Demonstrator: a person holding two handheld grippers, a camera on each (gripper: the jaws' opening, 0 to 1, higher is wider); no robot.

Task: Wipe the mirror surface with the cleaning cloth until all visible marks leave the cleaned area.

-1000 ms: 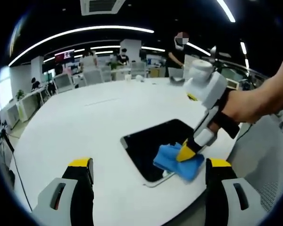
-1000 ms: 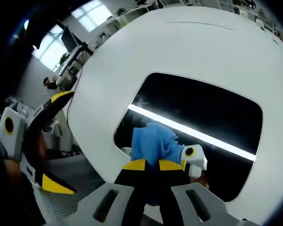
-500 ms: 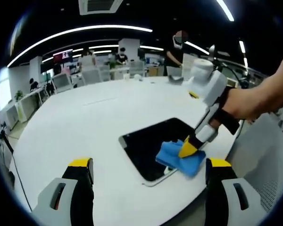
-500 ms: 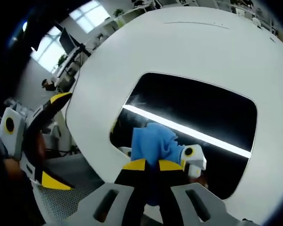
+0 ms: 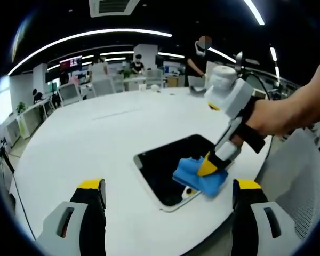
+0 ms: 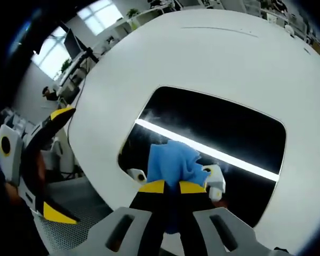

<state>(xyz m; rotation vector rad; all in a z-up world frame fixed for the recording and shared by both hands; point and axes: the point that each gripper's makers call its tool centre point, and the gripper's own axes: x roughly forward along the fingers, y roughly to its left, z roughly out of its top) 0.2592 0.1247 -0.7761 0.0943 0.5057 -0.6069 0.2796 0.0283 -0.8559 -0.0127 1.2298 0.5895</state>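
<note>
A round white table (image 5: 90,144) occupies the foreground, with office desks and chairs (image 5: 104,85) behind it, a lit wall screen (image 5: 73,63), long ceiling light strips (image 5: 90,36), a ceiling vent (image 5: 113,6) and bright windows (image 6: 98,12).

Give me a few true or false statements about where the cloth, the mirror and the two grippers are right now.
1. The right gripper is shut on the blue cloth. True.
2. The cloth lies on the bare table, clear of the mirror. False: it rests on the mirror's near end.
3. The left gripper holds a second cloth. False: its jaws are open and empty.
4. The mirror reflects a bright ceiling light strip. True.
</note>
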